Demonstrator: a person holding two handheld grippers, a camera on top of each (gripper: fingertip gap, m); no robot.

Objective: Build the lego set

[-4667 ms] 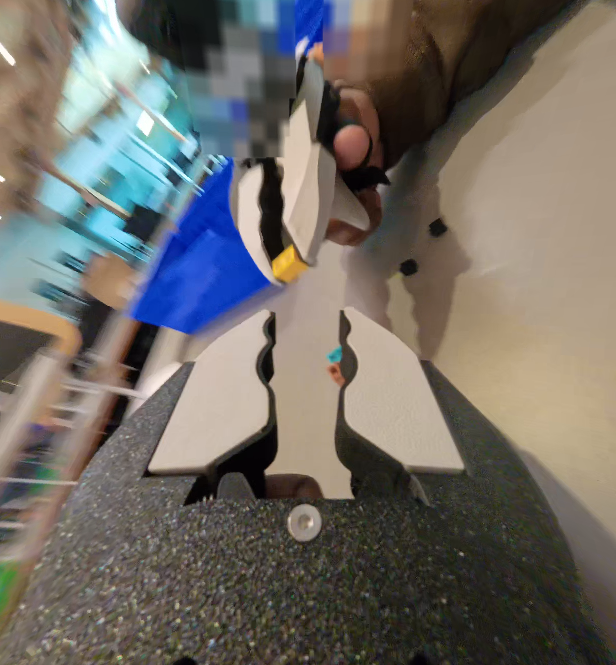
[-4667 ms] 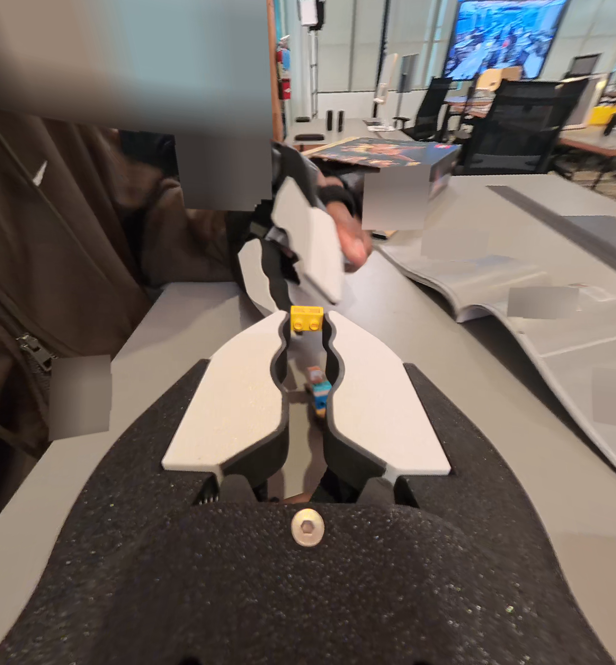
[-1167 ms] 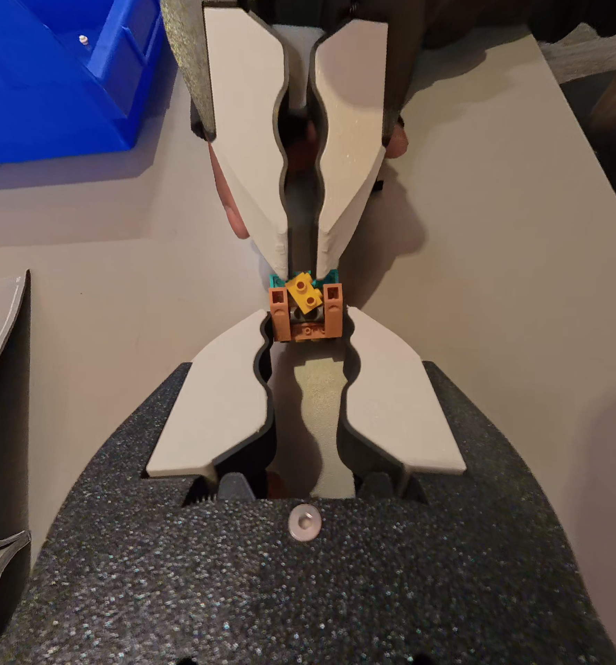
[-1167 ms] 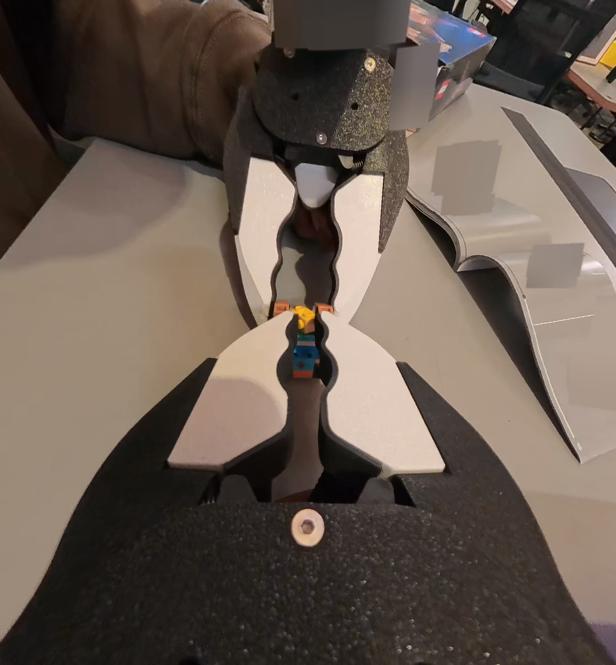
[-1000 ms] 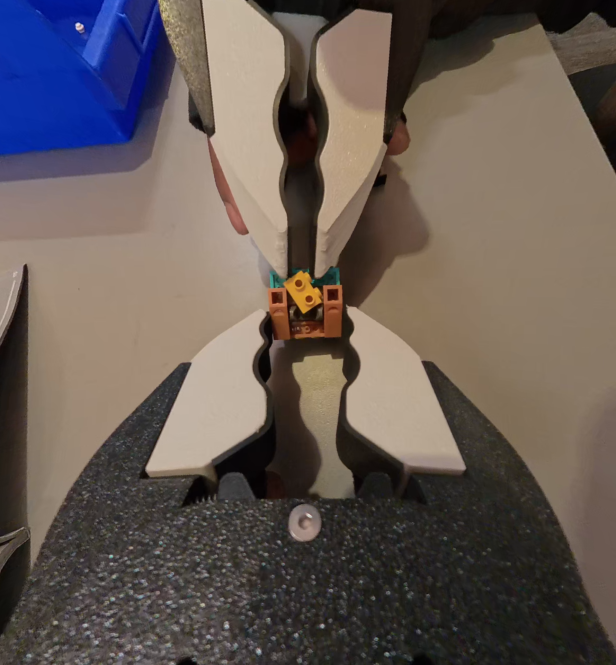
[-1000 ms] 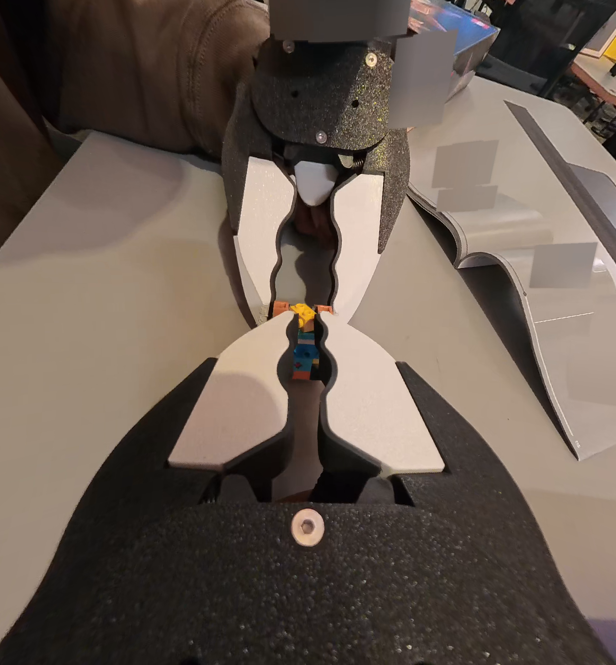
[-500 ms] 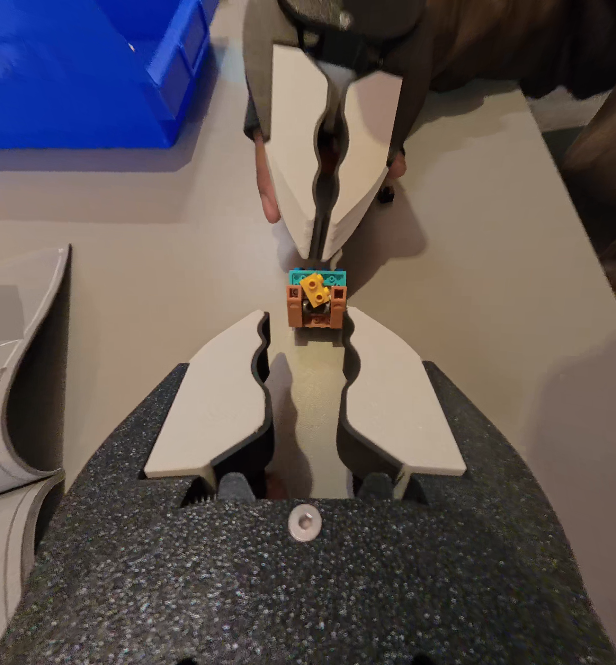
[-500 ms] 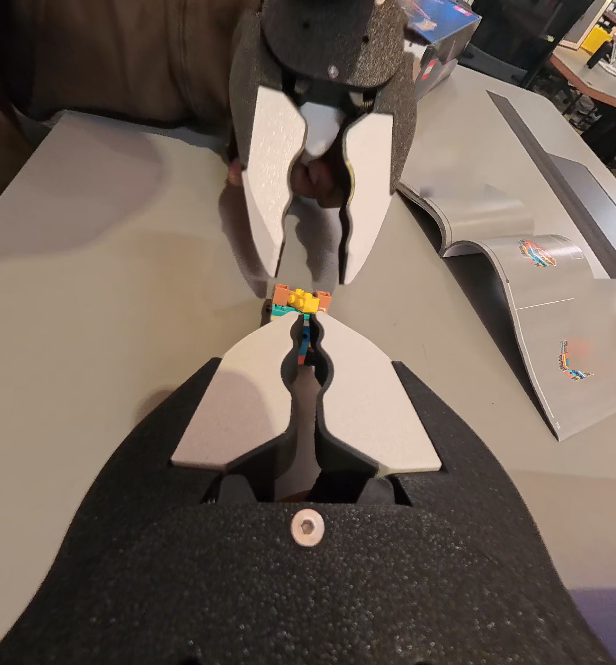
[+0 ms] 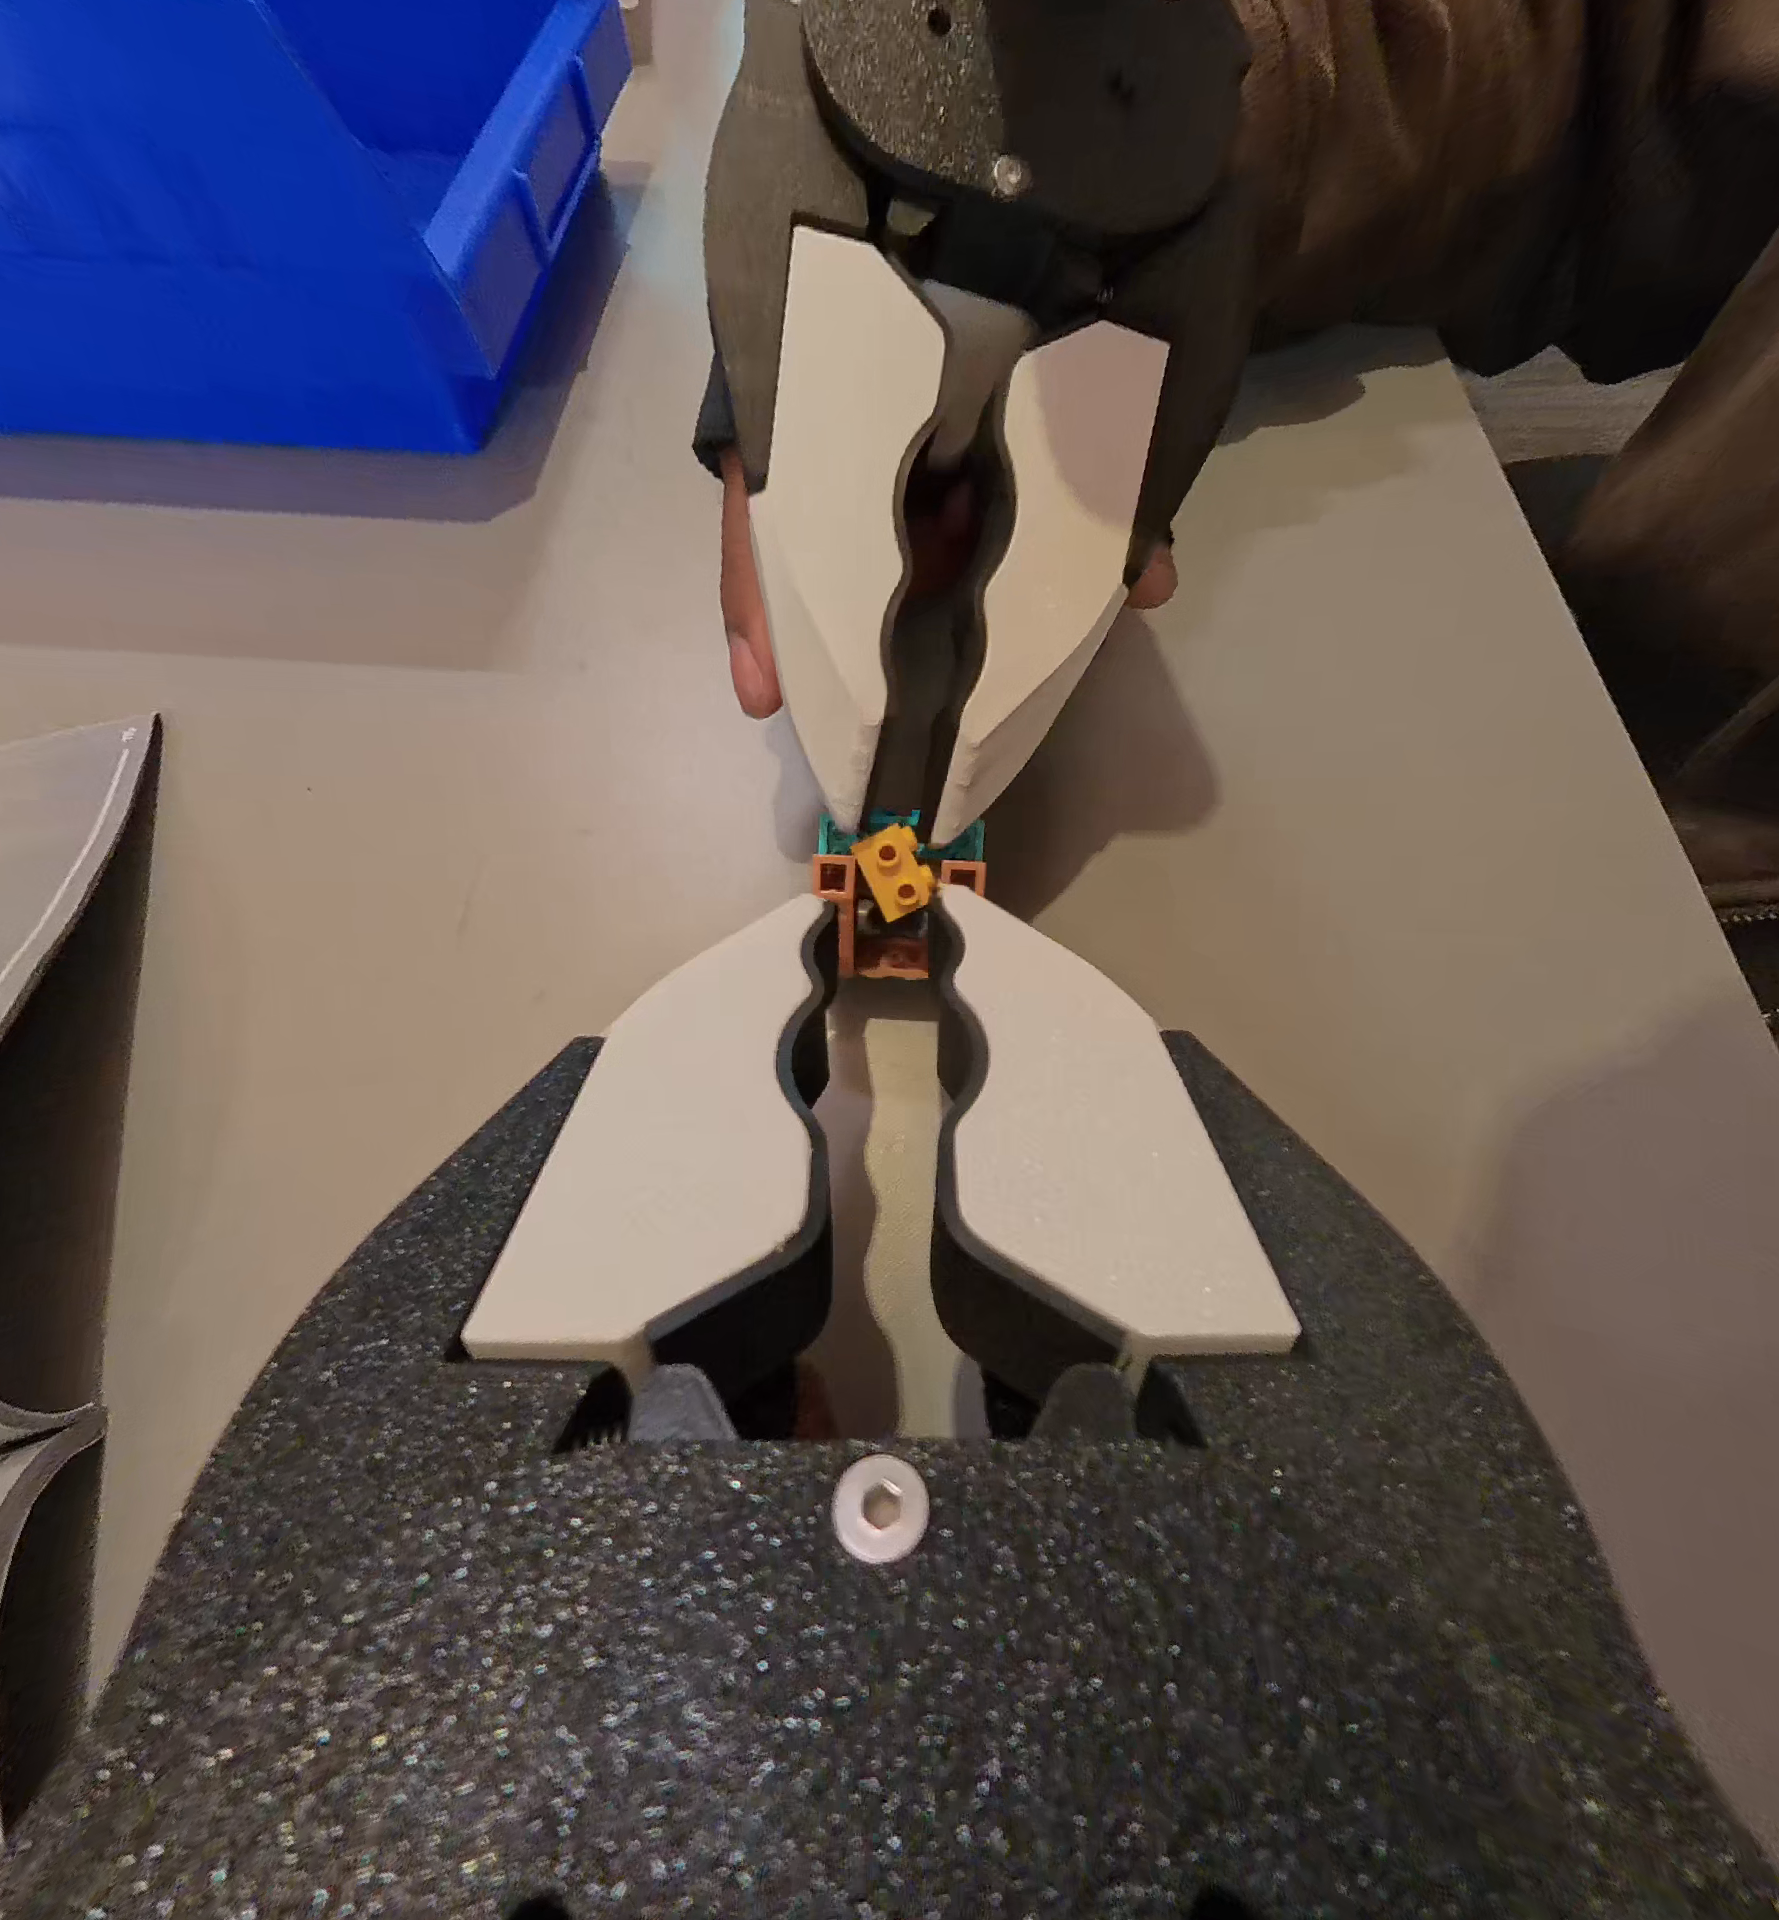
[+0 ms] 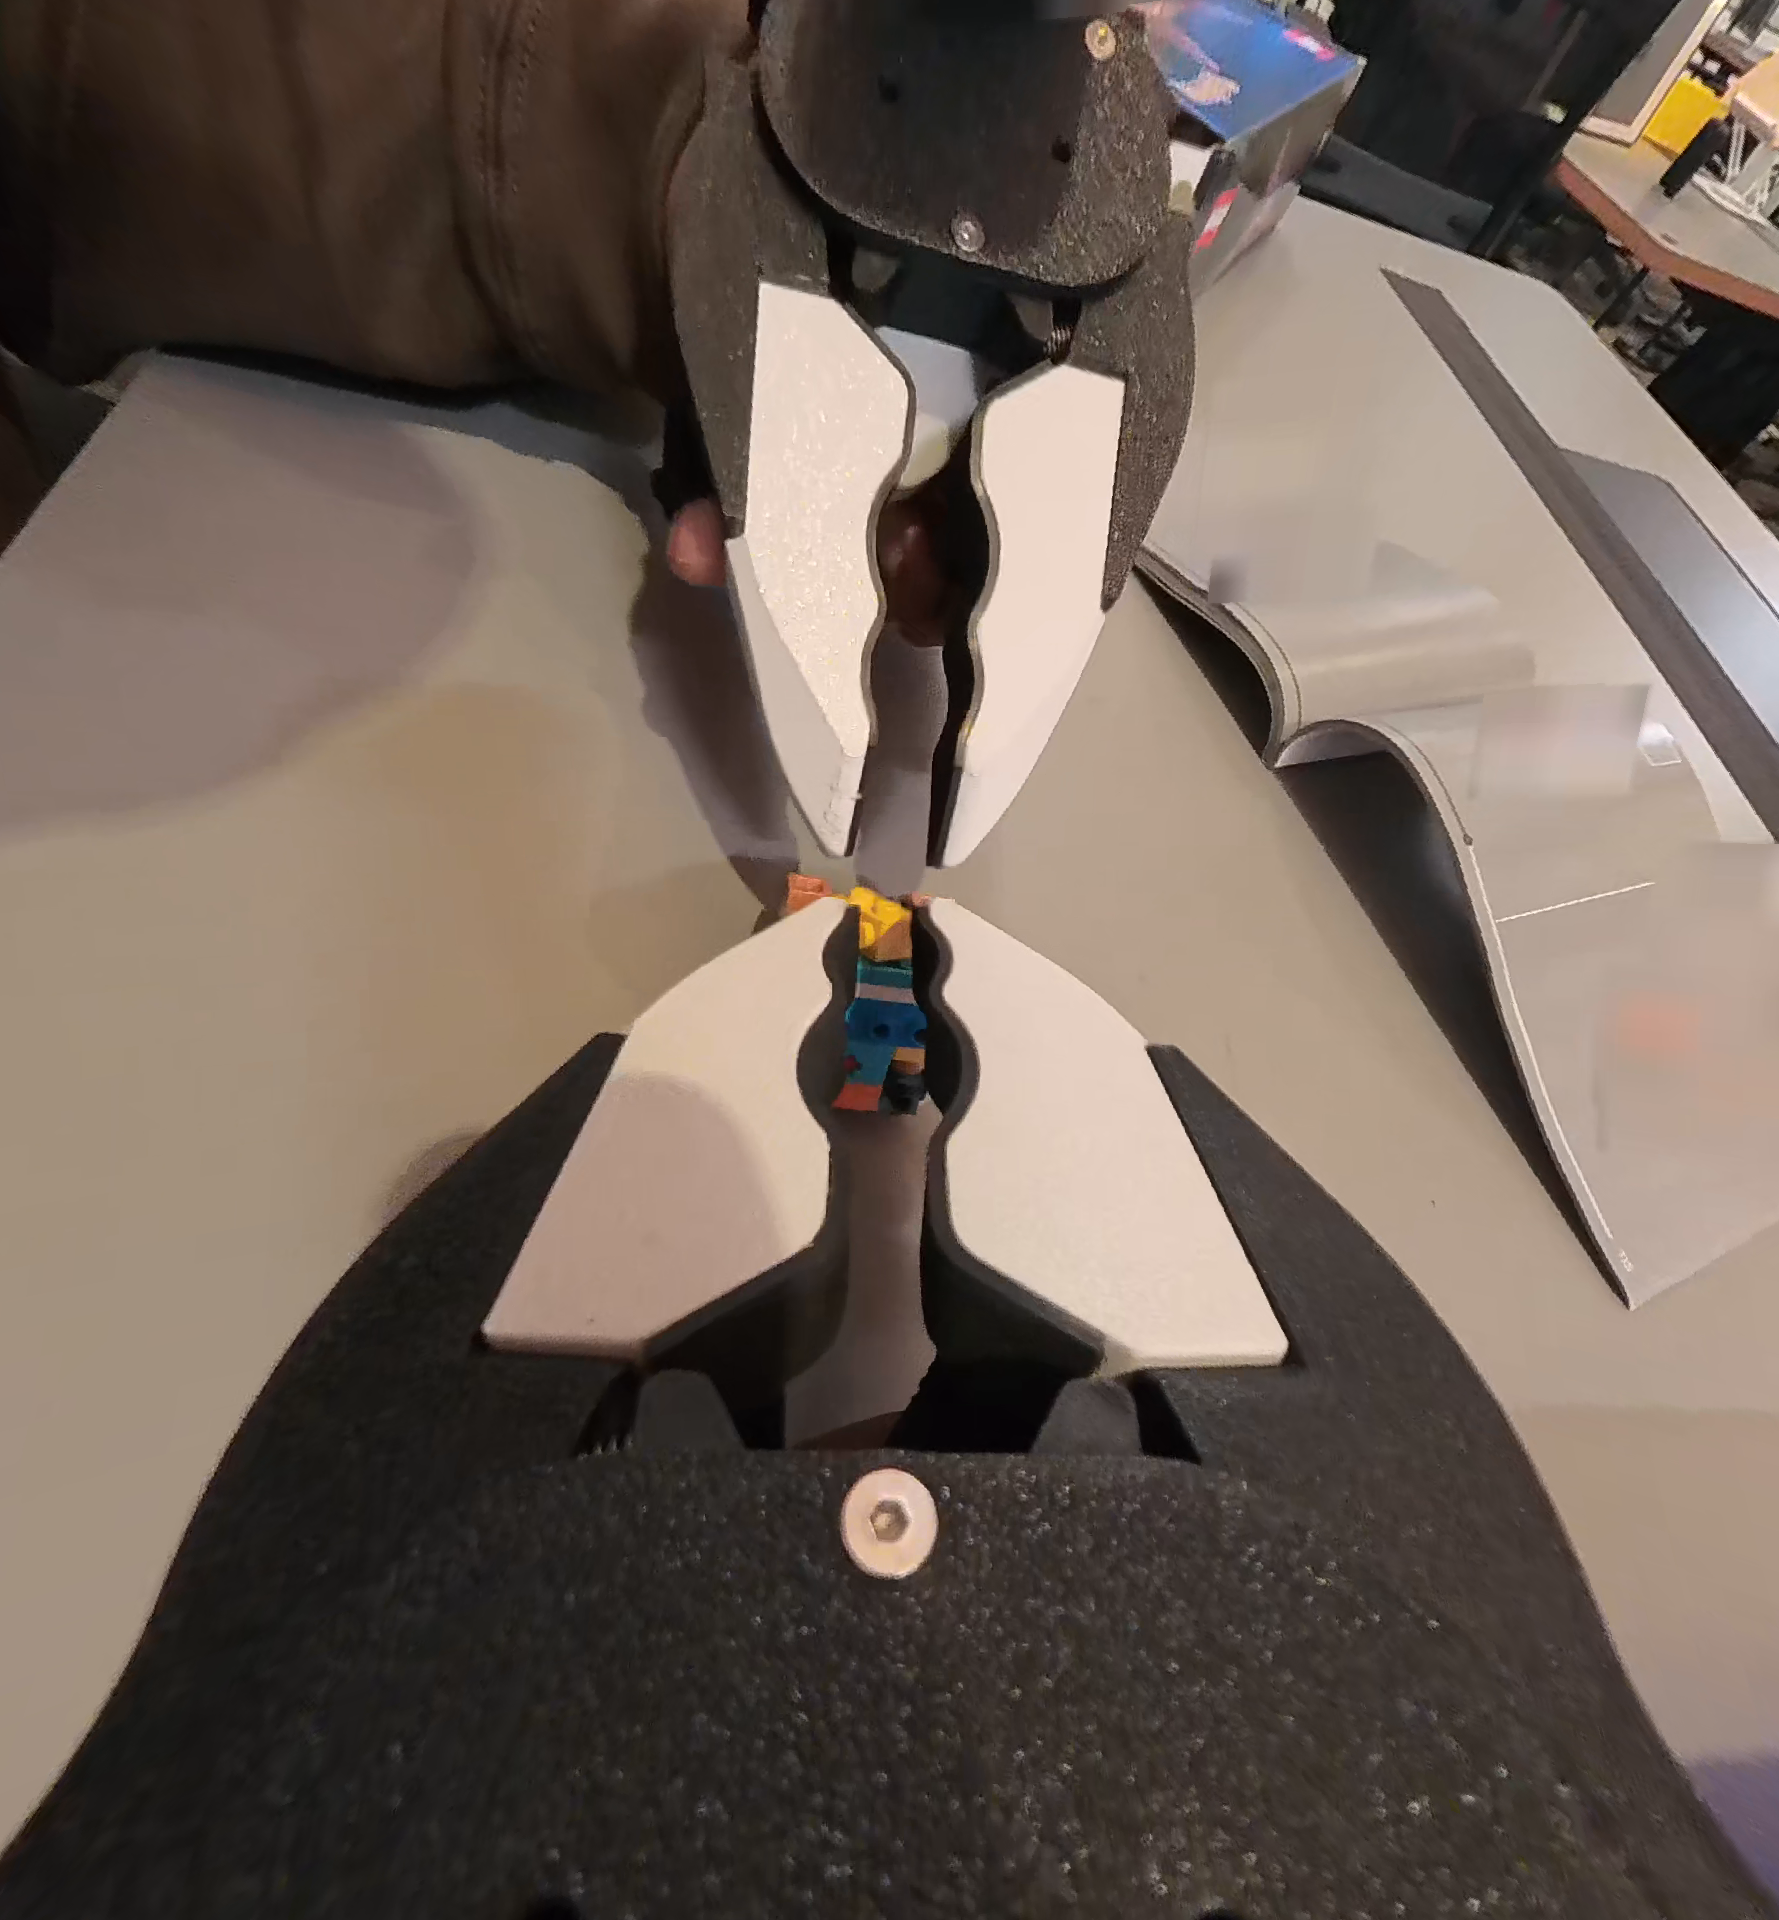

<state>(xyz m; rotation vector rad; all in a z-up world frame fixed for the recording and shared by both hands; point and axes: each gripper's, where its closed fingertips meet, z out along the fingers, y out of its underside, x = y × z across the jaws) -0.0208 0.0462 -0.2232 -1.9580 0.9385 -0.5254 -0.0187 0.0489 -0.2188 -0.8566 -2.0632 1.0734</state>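
A small lego build (image 9: pixel 897 904) is seen standing on the grey table (image 9: pixel 345 883), well in from its edges, between two grippers that face each other. It is made of brown blocks at the sides, a teal plate at the back and a yellow brick (image 9: pixel 895 875) set askew on top.

In the left wrist view, the left gripper (image 9: pixel 883 914) is closed around the lower brown part of the build, its fingertips pressed against both sides. The right gripper (image 9: pixel 897 821) is seen opposite, tips down at the teal plate, with a narrow gap between its fingers; its tips appear to touch the plate's back edge.

In the right wrist view, the right gripper (image 10: pixel 883 914) is nearly closed, its tips on either side of the yellow brick (image 10: pixel 880 912); whether the brick is clamped cannot be told. A minifigure (image 10: pixel 883 1039) is seen lying on the table in the hollow between its fingers. The left gripper (image 10: pixel 890 831) is seen just beyond the build.

A blue bin (image 9: pixel 241 208) stands toward the table's far left corner in the left wrist view. An open booklet (image 10: pixel 1487 831) lies by the right edge in the right wrist view, with a box (image 10: pixel 1249 104) beyond it.
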